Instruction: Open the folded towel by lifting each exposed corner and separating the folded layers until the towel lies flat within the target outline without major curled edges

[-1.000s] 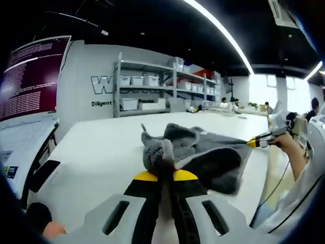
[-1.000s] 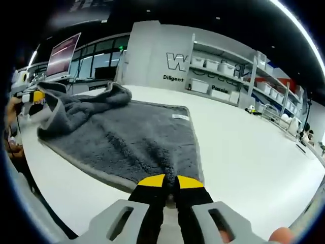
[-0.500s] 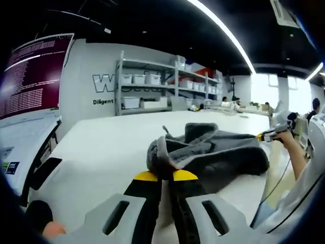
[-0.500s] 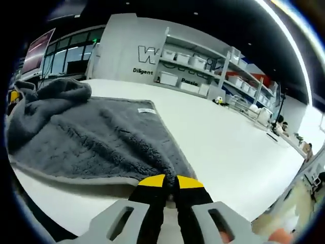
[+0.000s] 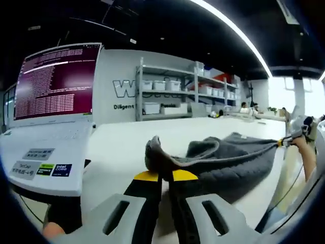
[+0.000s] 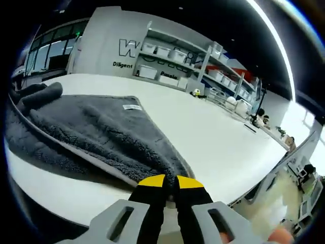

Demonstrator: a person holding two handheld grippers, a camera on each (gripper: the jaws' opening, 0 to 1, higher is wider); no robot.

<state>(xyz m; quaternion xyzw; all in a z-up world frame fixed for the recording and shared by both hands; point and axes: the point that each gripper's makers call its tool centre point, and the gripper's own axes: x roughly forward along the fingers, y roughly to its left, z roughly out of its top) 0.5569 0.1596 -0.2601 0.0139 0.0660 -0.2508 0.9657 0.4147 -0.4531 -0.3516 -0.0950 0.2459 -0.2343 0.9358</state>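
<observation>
Left tongs [image 5: 160, 177] clamped tight on a gathered corner of the grey towel [image 5: 223, 160], yellow tips pinched together with the cloth bunched right above them! From the left gripper view, that corner is lifted clear of the white table [image 5: 122, 140], and the towel's edge runs taut away to the right, where the other tongs [image 5: 282, 143] grip the far corner in the person's hand [image 5: 303, 147]. Between the two holds the cloth sags and folds over itself, a thick roll sitting in the middle. A laptop [image 5: 48, 127] stands open just to the left on the same table, shelves [image 5: 172, 94] against the back wall.

Over to the right gripper view: right tongs [image 6: 165, 182] shut on the near corner of the towel [image 6: 91, 129], jaws together with the pile spilling out just past the tips. From here a broad sheet of it lies spread across the table [image 6: 213, 137], white label [image 6: 132, 107] showing near the far corner, and a rolled lump rests at the far left end. The near edge looks lifted, with a shadow under it.

So the step in hand, I'd say, is the stretch-out: two corners held, layers being pulled apart. No outline that I can make out on the table. Next move calls for keeping tension between both corners, drawing them apart so that middle roll falls open, then lowering the cloth evenly so the edges land flat rather than curled.
</observation>
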